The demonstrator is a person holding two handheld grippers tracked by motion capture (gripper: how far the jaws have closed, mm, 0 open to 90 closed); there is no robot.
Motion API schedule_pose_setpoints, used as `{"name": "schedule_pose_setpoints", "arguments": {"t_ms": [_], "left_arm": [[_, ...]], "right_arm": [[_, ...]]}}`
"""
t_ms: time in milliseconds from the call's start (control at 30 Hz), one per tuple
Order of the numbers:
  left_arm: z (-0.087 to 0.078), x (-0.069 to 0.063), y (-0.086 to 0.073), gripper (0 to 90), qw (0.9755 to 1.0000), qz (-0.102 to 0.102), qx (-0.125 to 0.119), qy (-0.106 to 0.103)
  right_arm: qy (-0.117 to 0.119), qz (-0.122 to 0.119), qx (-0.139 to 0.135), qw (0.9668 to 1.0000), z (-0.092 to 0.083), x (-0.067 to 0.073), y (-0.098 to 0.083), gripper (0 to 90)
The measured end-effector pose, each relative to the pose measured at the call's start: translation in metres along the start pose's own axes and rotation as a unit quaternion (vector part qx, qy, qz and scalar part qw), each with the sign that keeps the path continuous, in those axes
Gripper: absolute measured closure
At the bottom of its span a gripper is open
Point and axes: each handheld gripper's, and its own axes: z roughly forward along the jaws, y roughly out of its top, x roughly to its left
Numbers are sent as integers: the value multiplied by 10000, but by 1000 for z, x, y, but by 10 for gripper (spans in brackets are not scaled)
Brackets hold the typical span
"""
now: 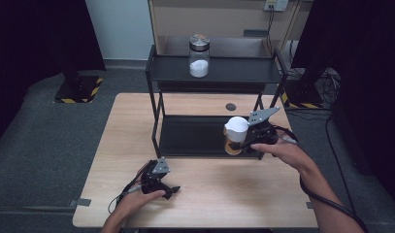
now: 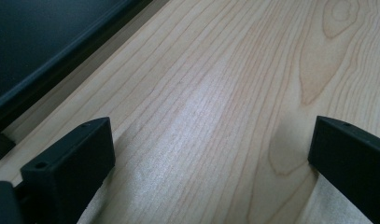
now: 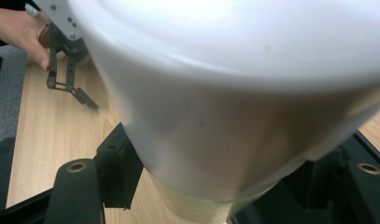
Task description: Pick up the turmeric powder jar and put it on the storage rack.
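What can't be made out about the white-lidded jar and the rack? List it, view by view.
- Right gripper view: white-lidded jar sits too close; contents and base cut off.
- High view: jar small, its lower part behind the right hand-held gripper; contents unclear.
- Left gripper view: rack corner cropped by the edge, between open jaws of the left hand-held gripper.

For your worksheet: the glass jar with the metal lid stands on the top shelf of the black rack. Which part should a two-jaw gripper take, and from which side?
Grip the glass jar across its straight round body, just under the metal lid, coming level from the table side. It stands upright, the shelf is open in front, and a cabinet likely blocks the back.
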Motion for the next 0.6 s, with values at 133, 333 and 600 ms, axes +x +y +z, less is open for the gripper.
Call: {"name": "schedule_pose_setpoints", "arguments": {"t_ms": [133,333,600], "left_arm": [[0,1,0,0,10000,9,-1,-11],[0,1,0,0,10000,23,-2,-27],[0,2,1,0,10000,40,8,-34]], "right_arm": [[-2,11,-8,10000,-1,-4,5,318],[-31,8,7,10000,-4,-10,15,318],[-33,50,4,10000,-15,-16,29,318]]}}
